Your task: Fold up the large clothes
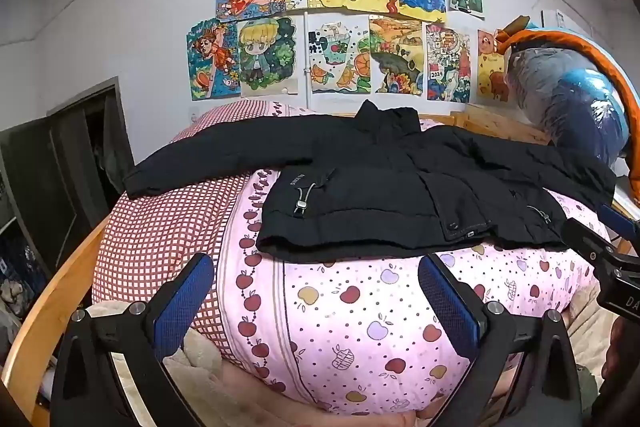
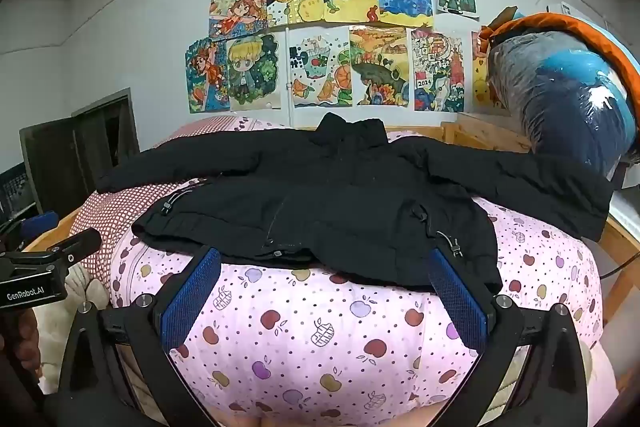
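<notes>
We judge the puffy black padded jacket soft and bulky; both the left gripper and right gripper gape empty; we would take its sleeve cuffs.

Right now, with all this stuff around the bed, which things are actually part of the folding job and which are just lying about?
Part of the job:
- black padded jacket, spread flat, sleeves out
- left gripper, open
- right gripper, open

Just lying about:
- pink apple-print quilt under the jacket
- red checked pillow
- colourful drawings on the wall
- plastic-wrapped blue bundle
</notes>
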